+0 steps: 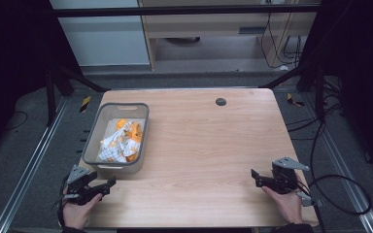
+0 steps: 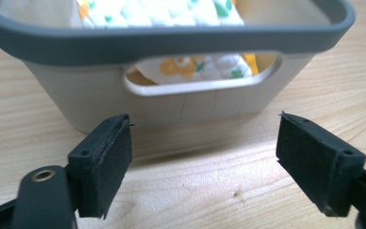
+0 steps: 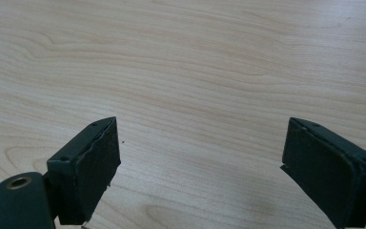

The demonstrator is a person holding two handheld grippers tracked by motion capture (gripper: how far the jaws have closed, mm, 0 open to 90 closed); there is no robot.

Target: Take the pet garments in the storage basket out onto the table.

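Grey plastic bin (image 1: 97,130) sitting on left half of wooden worktop (image 1: 209,145), long axis running away from the person, near end just beyond left tool (image 1: 110,183). Darker grey rolled rim (image 2: 171,40) capping paler grey walls; rounded corners; slot handle cut into near end wall (image 2: 200,78), matching slot showing at far end in high view. Walls tapering inward toward base in left tool view.

Holding crumpled white cloth (image 1: 112,145) printed with orange and green shapes, plus loose orange pieces (image 1: 135,131) bunched toward far and right side. Quilted texture and print peeking through handle slot in left tool view (image 2: 190,67). Contents lying below rim level, not spilling over.

Left tool resting low at near left corner of worktop, gripped in a hand (image 1: 75,208), pointing right and slightly toward bin. Jaws standing wide apart, gripping nothing, bin's end wall framed between them but clear of both pads (image 2: 112,162).

Right tool (image 1: 254,175) resting at near right edge of worktop, gripped in other hand (image 1: 286,204), pointing left across bare wood. Jaws spread wide as well, nothing between pads (image 3: 97,164), well apart from bin.

Small dark round grommet (image 1: 220,101) sitting near far edge of worktop, well apart from bin.
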